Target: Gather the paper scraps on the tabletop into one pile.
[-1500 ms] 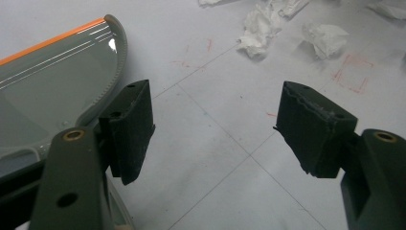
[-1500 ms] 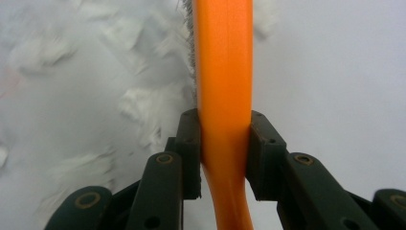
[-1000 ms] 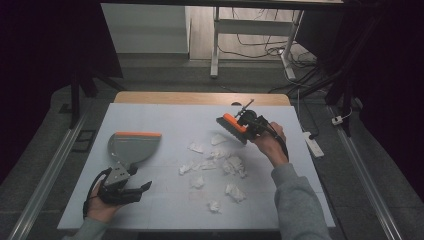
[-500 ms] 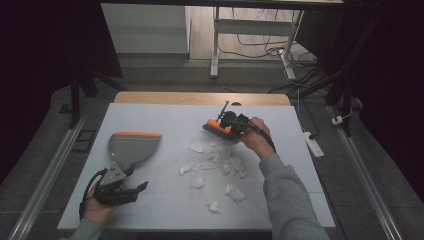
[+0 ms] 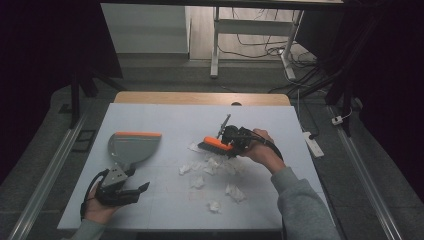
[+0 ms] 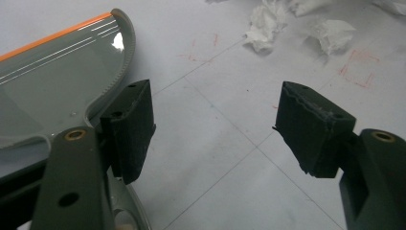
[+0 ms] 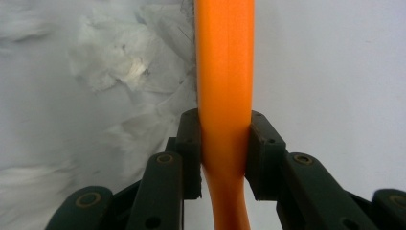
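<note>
A grey dustpan (image 5: pixel 131 147) with an orange lip lies flat at the table's left. My left gripper (image 5: pixel 134 186) rests just below its handle. In the left gripper view this gripper (image 6: pixel 215 112) is open, its left jaw over the dustpan (image 6: pixel 52 91) and bare table between the jaws. My right gripper (image 5: pixel 232 141) is shut on an orange hand brush (image 5: pixel 215 145), whose bristles touch the table at the far edge of a scatter of crumpled white paper scraps (image 5: pixel 212 167). From the right gripper (image 7: pixel 224 143), the orange brush back (image 7: pixel 225 67) runs straight ahead, with paper scraps (image 7: pixel 115 67) to its left.
The white table mat (image 5: pixel 170 120) has open room at the back and between dustpan and scraps. More scraps (image 5: pixel 235 192) lie toward the front. Past the table's far edge stand a desk frame (image 5: pixel 215 45) and floor cables. A power strip (image 5: pixel 315 145) lies on the floor at right.
My right gripper has carried the brush left and down, from in the air at the right to the table behind the scraps. The left gripper has barely moved.
</note>
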`<state>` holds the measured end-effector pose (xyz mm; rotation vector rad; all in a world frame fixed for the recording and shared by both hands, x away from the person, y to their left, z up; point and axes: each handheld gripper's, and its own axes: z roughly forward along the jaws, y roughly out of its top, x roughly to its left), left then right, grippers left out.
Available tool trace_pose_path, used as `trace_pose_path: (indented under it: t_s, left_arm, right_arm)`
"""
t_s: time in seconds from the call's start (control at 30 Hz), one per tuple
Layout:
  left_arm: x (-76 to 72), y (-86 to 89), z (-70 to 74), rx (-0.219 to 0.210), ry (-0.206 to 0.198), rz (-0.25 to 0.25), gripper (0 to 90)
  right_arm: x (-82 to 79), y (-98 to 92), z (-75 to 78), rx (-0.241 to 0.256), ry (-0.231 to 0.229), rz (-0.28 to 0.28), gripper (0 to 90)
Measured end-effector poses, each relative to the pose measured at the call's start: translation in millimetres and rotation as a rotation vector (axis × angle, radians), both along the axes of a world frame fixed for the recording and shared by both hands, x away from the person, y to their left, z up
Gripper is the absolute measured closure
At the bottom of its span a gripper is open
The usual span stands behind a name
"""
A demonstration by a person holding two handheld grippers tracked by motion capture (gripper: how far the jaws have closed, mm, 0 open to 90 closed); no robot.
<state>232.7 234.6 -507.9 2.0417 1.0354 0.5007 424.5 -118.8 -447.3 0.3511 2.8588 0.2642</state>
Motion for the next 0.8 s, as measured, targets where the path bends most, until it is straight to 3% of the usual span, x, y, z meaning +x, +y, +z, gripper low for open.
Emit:
trace_pose_path:
  t_s: [0.07,0.23,0.37,0.47,0.53,0.6,0.73,0.8]
  left_arm:
    - [-0.1,0.3,0.0,-0.002,0.000,0.001,30.2]
    - [0.7,-0.4,-0.7,0.000,0.003,0.002,30.3]
    - [1.3,0.1,-1.2,0.001,0.005,0.001,30.3]
    - [1.1,0.5,-0.9,-0.001,0.002,0.002,30.3]
    - [1.3,1.2,-1.1,-0.003,0.003,0.002,30.3]
    - [1.9,1.8,-1.8,-0.005,0.006,0.002,30.3]
    - [3.0,2.8,-3.1,-0.007,0.010,0.003,30.3]
    - [3.1,3.0,-3.3,-0.008,0.012,0.002,30.3]
  right_arm:
    - [-3.3,-0.7,6.1,0.031,-0.008,0.012,70.6]
    - [4.2,0.7,27.8,0.123,-0.059,-0.040,70.6]
    - [19.1,15.5,28.1,0.098,-0.108,-0.050,70.5]
    - [31.0,31.5,19.2,0.062,-0.137,-0.072,70.5]
    - [40.7,40.1,10.5,0.036,-0.157,-0.056,70.5]
    - [46.1,47.9,2.9,0.016,-0.156,-0.069,70.5]
    - [52.9,58.3,-8.1,-0.039,-0.173,-0.036,70.6]
    - [53.1,62.4,-9.5,-0.031,-0.155,-0.026,70.6]
